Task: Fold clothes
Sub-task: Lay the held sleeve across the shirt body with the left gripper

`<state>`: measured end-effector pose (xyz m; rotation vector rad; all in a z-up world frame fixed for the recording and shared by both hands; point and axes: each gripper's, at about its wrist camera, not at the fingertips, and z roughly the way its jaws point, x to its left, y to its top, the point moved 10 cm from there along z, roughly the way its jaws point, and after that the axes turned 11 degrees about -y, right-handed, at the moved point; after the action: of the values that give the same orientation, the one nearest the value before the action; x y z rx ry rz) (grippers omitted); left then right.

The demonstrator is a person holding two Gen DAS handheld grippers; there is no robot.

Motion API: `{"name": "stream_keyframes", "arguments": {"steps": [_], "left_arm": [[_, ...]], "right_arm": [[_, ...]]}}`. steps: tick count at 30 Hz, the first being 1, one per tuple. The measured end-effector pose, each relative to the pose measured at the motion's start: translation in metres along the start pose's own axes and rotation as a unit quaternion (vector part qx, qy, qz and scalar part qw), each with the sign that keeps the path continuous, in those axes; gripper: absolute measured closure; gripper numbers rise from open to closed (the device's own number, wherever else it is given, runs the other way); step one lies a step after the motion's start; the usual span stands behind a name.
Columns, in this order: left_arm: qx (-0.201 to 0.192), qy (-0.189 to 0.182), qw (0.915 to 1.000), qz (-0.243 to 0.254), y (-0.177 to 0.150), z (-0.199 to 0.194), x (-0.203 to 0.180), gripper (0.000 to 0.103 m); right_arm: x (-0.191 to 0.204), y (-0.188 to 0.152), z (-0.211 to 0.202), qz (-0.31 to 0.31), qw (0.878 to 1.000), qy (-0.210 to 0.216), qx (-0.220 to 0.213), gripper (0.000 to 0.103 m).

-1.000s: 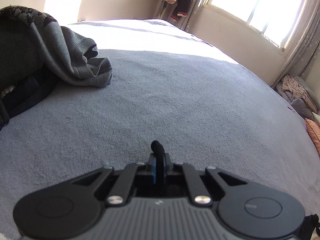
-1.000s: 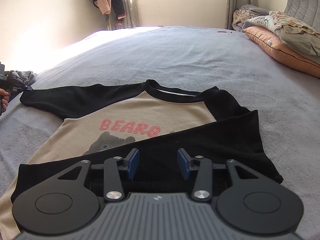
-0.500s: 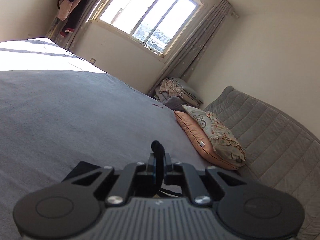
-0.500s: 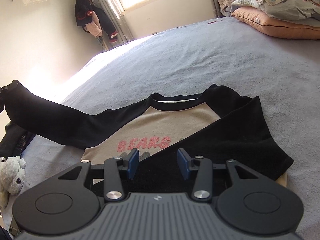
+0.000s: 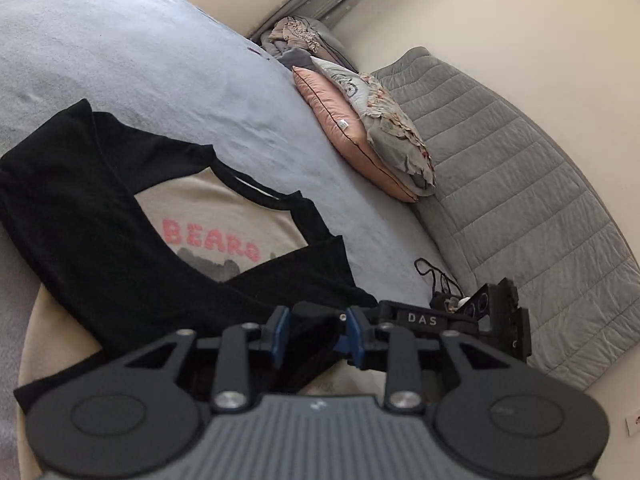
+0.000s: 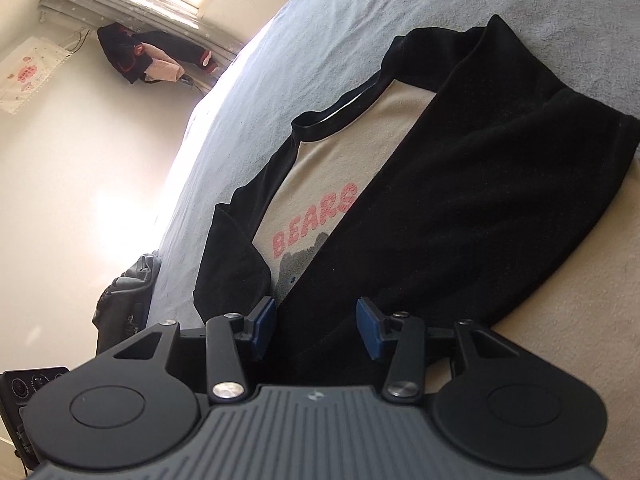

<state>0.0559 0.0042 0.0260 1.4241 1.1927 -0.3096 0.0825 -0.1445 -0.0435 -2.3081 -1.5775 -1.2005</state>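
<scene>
A beige shirt with black sleeves and pink "BEARS" lettering lies flat on the bed; the right wrist view shows it too. Both black sleeves are folded over its front: the left one runs diagonally down to my left gripper. Its jaws are opening, and the sleeve's cuff lies slack between the blue pads, not pinched. My right gripper hovers open just above the other folded sleeve, its jaws easing slightly wider, with nothing gripped.
The grey-blue bedcover stretches beyond the shirt. Pillows lean on a grey quilted headboard. A heap of grey clothes sits at the bed's far edge. Garments hang by the window.
The left gripper swung across the bed, pulling the black sleeve over the shirt's front, and its shut jaws have parted. The right gripper's view has rolled and sunk a little.
</scene>
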Motion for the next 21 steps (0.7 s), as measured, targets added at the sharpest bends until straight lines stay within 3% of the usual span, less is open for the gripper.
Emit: {"name": "stream_keyframes", "arguments": {"steps": [4, 7, 10, 14, 18, 21], "left_arm": [[0.001, -0.033, 0.9993, -0.015, 0.003, -0.013, -0.002, 0.053], [-0.015, -0.006, 0.9997, -0.016, 0.012, -0.022, 0.015, 0.053], [-0.025, 0.023, 0.9976, -0.061, 0.018, -0.033, 0.042, 0.053], [-0.003, 0.073, 0.9953, -0.065, 0.011, -0.035, 0.058, 0.053], [0.002, 0.065, 0.9932, -0.096, -0.004, -0.044, 0.057, 0.053], [0.022, 0.065, 0.9925, -0.101, -0.022, -0.037, 0.055, 0.054]], "right_arm": [[0.012, -0.010, 0.004, 0.005, 0.999, 0.030, 0.021, 0.049], [0.015, -0.018, 0.008, -0.003, 0.999, 0.026, 0.030, 0.046], [0.005, -0.024, 0.004, 0.015, 1.000, 0.014, 0.022, 0.046], [0.006, -0.029, -0.003, -0.020, 1.000, -0.013, 0.001, 0.047], [0.017, -0.035, -0.014, -0.090, 0.994, -0.054, -0.026, 0.048], [0.014, -0.039, -0.013, -0.104, 0.992, -0.066, -0.031, 0.058]]}}
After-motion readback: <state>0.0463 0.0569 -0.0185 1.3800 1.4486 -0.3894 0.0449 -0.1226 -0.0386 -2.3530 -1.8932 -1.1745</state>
